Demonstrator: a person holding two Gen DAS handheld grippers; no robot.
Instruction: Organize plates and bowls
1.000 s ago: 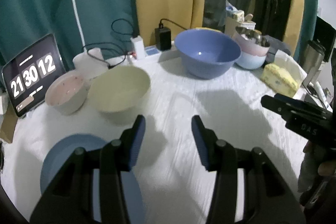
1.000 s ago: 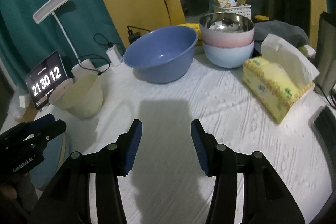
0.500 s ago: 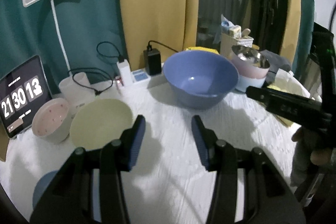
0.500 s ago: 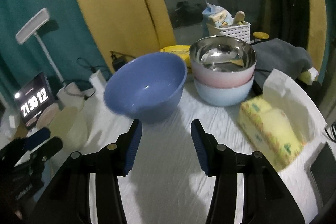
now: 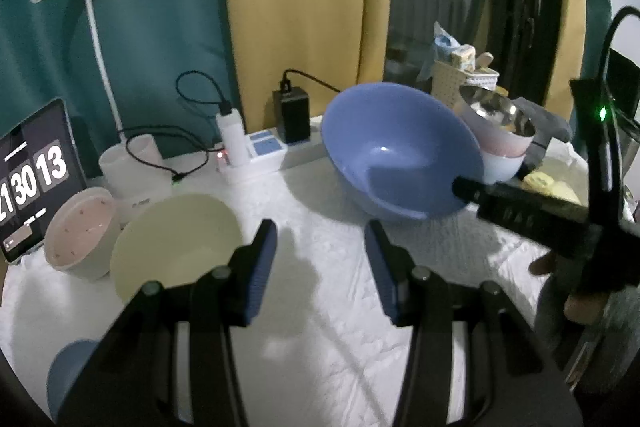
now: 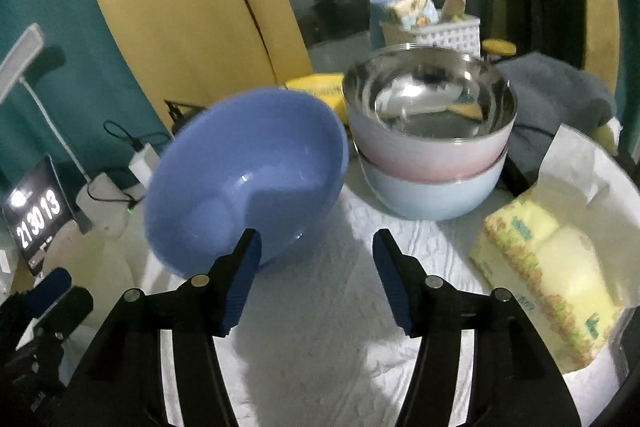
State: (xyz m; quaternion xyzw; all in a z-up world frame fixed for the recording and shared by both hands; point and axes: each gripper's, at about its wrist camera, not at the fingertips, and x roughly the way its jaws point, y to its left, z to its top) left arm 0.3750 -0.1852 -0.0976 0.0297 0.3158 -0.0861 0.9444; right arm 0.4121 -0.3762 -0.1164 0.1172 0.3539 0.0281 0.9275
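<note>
The left gripper (image 5: pixel 320 267) hangs over the white tablecloth (image 5: pixel 320 339) with its fingers spread and nothing between them. The right gripper (image 6: pixel 316 267) is likewise spread wide and empty, its left fingertip (image 6: pixel 248 251) at the near rim of the big blue bowl (image 6: pixel 244 179), which sits tilted at 11 o'clock from it; whether they touch cannot be told. The left wrist view alone shows the cream bowl (image 5: pixel 176 243) at 10 o'clock, touching or just beside the pink bowl (image 5: pixel 78 231), and a blue plate (image 5: pixel 68 379) at 7 o'clock. The right wrist view alone gives a clear look at the steel-lined pink bowl (image 6: pixel 428 115) stacked in a pale blue bowl (image 6: pixel 436 191) at 1 o'clock, and the tissue box (image 6: pixel 548 267) at 3 o'clock.
</note>
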